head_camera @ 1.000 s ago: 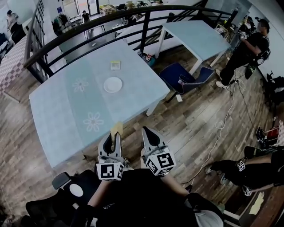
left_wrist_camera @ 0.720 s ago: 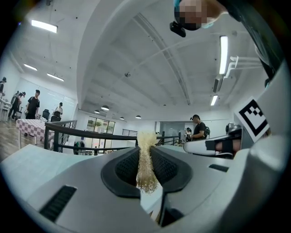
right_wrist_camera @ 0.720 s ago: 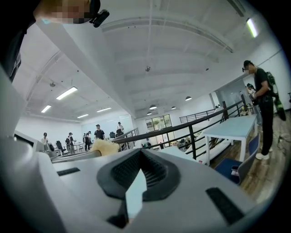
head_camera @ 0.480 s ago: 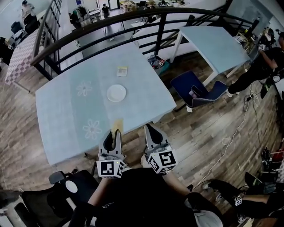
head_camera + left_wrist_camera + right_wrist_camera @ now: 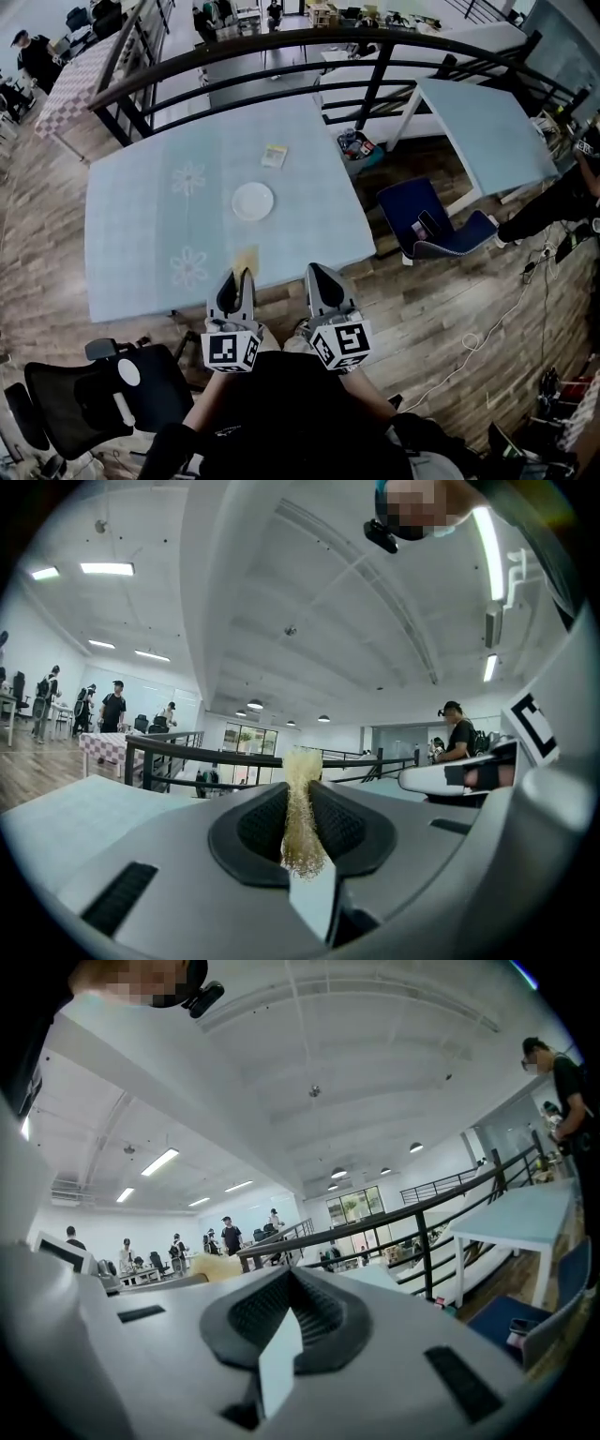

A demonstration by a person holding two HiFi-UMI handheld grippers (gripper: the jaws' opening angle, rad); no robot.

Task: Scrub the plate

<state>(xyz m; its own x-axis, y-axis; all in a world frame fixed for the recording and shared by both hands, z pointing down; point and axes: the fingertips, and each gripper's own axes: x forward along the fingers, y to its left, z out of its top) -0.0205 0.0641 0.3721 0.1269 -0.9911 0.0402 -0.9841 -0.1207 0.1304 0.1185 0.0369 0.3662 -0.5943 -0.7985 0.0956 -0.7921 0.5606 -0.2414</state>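
Observation:
A small white plate (image 5: 253, 201) lies near the middle of the pale blue table (image 5: 141, 225). My left gripper (image 5: 236, 277) hovers over the table's near edge, shut on a tan fibrous scrub pad (image 5: 247, 259) that sticks out past its jaws. In the left gripper view the scrub pad (image 5: 300, 808) is pinched between the black pads. My right gripper (image 5: 319, 277) is held beside it, just off the table edge, shut with nothing between its jaws. The right gripper (image 5: 291, 1312) points up at the room and railing. Both grippers are well short of the plate.
A small yellow-green packet (image 5: 274, 156) lies on the table beyond the plate. A black railing (image 5: 309, 42) runs behind the table. A blue chair (image 5: 433, 230) stands to the right, a black office chair (image 5: 94, 394) at the lower left, a second table (image 5: 487, 122) far right.
The head view has swung, so the table and plate now sit further right and nearer. Both grippers keep their pose in front of the body, the left still gripping the scrub pad.

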